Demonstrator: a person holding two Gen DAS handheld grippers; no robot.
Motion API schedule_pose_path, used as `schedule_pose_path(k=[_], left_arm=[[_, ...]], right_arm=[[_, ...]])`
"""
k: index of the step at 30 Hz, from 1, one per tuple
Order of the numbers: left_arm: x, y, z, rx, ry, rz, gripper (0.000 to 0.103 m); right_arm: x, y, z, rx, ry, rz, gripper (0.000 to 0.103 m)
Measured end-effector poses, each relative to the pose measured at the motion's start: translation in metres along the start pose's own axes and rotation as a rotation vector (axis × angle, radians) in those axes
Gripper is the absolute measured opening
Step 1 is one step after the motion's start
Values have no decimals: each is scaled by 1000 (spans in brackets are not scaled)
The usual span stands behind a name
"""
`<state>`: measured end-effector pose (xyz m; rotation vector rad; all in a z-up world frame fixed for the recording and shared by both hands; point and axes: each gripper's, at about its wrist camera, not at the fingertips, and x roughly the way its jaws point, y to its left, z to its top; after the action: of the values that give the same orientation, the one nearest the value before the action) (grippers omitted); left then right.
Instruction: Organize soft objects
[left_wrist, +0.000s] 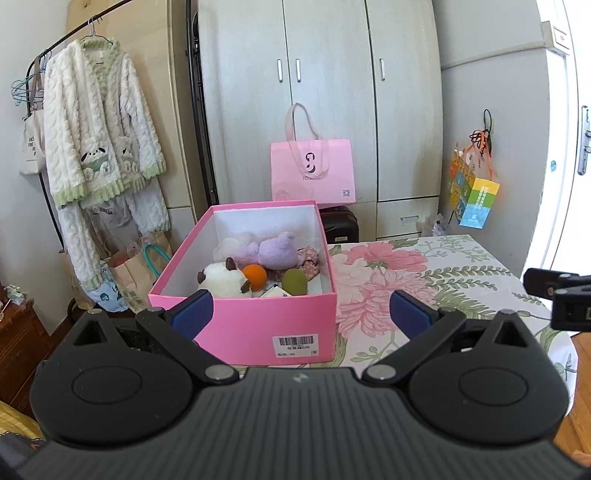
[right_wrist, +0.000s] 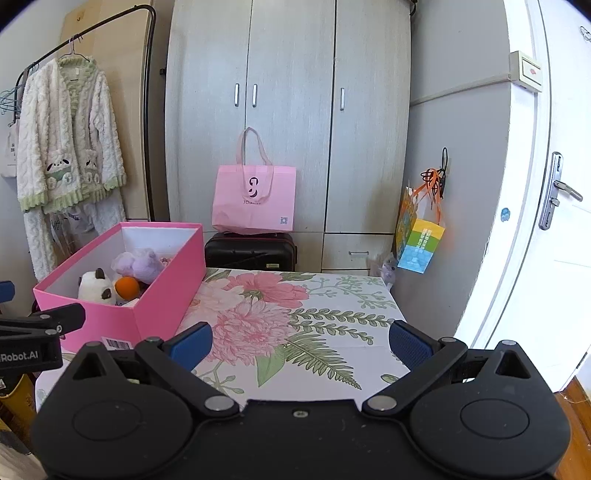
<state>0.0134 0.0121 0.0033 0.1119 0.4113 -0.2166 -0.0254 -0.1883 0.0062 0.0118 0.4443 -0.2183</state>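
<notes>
Two tongs gape empty; one pink box holds one purple plush.

Legible markings in the room.
The left gripper, seen at the edge of the right wrist view, bears white lettering "Robot.AI", cut off at the frame edge. The pink box carries a white barcode sticker on its near end; its small print ends in "40", the rest too fine to read. The pink tote bag shows a dark logo, a blurred word beneath and a QR code.
</notes>
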Motion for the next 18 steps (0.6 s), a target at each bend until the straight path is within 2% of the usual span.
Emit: schedule_pose_path(k=[6, 18], left_arm=[[-2, -3, -4, -3, -4, -13, 103], [-5, -2, -6, -10, -7, -16, 103]], right_arm=[[-5, -1, -4, 7, -8, -28, 103], [-16, -7, -6, 33, -25, -2, 103]])
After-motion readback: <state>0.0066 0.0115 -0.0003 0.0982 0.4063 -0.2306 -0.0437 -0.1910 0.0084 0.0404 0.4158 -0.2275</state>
